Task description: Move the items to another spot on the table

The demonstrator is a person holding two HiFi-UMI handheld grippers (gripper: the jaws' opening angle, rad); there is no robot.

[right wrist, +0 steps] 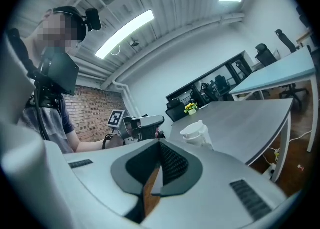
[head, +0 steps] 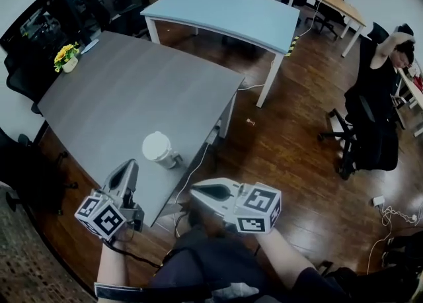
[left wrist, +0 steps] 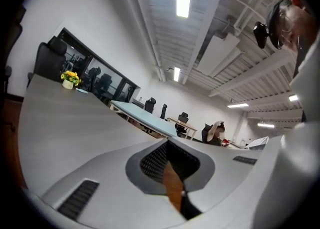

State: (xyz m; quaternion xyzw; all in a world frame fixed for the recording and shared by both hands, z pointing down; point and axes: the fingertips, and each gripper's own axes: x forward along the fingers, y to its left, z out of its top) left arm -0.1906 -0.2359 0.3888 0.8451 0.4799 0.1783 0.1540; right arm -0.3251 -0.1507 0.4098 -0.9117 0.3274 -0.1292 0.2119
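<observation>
- A grey table (head: pixel 132 96) fills the left of the head view; the only nearby item on it is a white lidded cup (head: pixel 158 149), standing close to the table's near edge.
- The cup appears upright, its long axis vertical and the lid on top; the right gripper view shows the same cup (right wrist: pixel 196 134) standing with a small spout at its rim.
- The left gripper (head: pixel 130 165) is just beside the cup, below and to its left, over the table; its jaws are pressed together with nothing between them; the left gripper view shows its closed tips (left wrist: pixel 167 143) aimed out over the table, and the cup does not appear there.
- The right gripper (head: pixel 194 191) is below and to the right of the cup, off the table's edge and further from it; its jaws are also pressed together on nothing; from its closed tips (right wrist: pixel 160 143) the cup lies ahead and slightly right.
- Judgement: the left gripper is the nearer one; either would have to spread its jaws before closing around the cup's side.
- Far beyond the cup, a small pot of yellow flowers (head: pixel 66 57) sits at the table's far corner; a person in a chair (head: pixel 380 96) sits well off to the cup's right.
</observation>
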